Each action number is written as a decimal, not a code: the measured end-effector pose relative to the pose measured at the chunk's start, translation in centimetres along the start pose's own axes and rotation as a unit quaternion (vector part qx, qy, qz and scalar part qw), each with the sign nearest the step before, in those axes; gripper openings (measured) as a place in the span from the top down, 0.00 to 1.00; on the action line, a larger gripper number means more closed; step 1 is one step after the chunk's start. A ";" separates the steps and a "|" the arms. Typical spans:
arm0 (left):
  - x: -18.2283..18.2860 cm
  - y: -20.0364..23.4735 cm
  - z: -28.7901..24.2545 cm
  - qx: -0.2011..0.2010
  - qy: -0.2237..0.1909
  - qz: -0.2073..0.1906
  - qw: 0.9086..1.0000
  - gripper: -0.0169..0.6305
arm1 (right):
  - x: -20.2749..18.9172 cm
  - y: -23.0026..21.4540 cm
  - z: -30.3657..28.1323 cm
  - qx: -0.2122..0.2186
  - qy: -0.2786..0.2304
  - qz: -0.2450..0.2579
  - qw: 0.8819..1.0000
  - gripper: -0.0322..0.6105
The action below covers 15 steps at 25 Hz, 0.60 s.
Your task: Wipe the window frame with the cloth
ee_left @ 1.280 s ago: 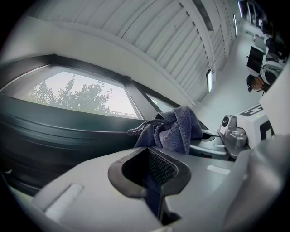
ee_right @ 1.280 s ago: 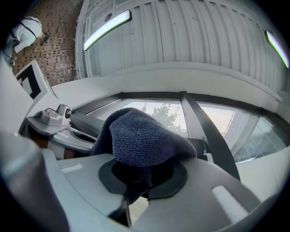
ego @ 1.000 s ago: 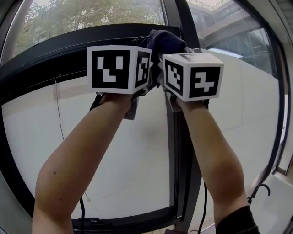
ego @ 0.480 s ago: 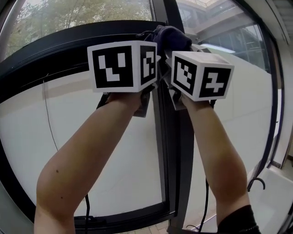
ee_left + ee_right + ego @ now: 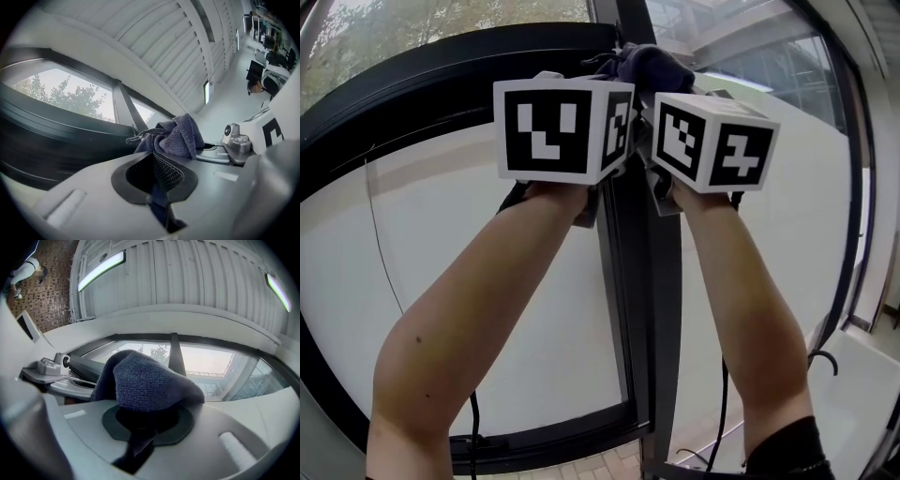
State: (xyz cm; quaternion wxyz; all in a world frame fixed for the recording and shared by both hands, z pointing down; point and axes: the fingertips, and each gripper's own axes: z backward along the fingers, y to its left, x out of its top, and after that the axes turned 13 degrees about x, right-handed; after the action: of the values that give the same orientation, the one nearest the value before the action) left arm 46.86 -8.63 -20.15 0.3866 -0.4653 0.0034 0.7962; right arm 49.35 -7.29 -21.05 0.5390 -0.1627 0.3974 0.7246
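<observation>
A dark blue cloth (image 5: 653, 66) is pressed against the black window frame (image 5: 441, 80), where the upright bar (image 5: 639, 281) meets the curved top rail. Both grippers are raised to it side by side, and their marker cubes (image 5: 562, 127) (image 5: 717, 141) hide the jaws in the head view. My right gripper (image 5: 145, 420) is shut on the cloth (image 5: 145, 380), which bulges out over its jaws. My left gripper (image 5: 157, 164) is also shut, with a dark blue strip of cloth in its slot. The rest of the cloth (image 5: 176, 136) is bunched just beyond it.
Pale glass panes (image 5: 487, 281) lie on both sides of the upright bar. Cables (image 5: 722, 412) hang down below the arms. A white sill (image 5: 862, 394) shows at the lower right. Trees and a building are visible outside.
Both grippers, still together with the cloth, have shifted a little right and up along the frame. The upright bar now sits further left in the head view.
</observation>
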 end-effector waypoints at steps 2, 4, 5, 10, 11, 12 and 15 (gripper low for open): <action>-0.7 0.1 -0.6 0.004 0.007 -0.002 1.000 0.98 | -0.8 -0.4 -0.4 0.001 0.004 -0.004 1.000 0.88; -1.0 0.4 -1.3 0.012 0.010 0.002 1.000 0.98 | -1.2 -0.8 -0.9 -0.001 0.007 0.001 1.000 0.88; -1.0 0.6 -1.6 0.018 0.010 0.000 1.000 0.98 | -1.2 -1.0 -1.2 -0.002 0.008 0.006 1.000 0.88; -1.2 2.0 -2.6 0.033 0.013 -0.013 0.999 0.98 | -1.6 -1.0 -2.8 0.000 0.021 0.022 1.000 0.88; -1.5 2.1 -2.7 0.033 0.018 -0.013 0.999 0.98 | -1.8 -1.0 -2.9 -0.001 0.025 0.028 0.999 0.88; -2.0 2.2 -2.8 0.035 0.026 -0.013 0.999 0.98 | -2.0 -1.0 -2.9 -0.001 0.031 0.036 0.999 0.88; -2.3 2.4 -2.8 0.048 0.022 -0.026 0.998 0.98 | -2.7 -0.9 -3.0 0.005 0.040 0.038 0.998 0.88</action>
State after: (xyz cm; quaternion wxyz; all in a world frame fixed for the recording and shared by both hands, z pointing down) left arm 48.13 -12.77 -20.86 0.4287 -0.4639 0.0383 0.7743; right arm 50.61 -11.17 -21.53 0.4955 -0.1736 0.4286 0.7353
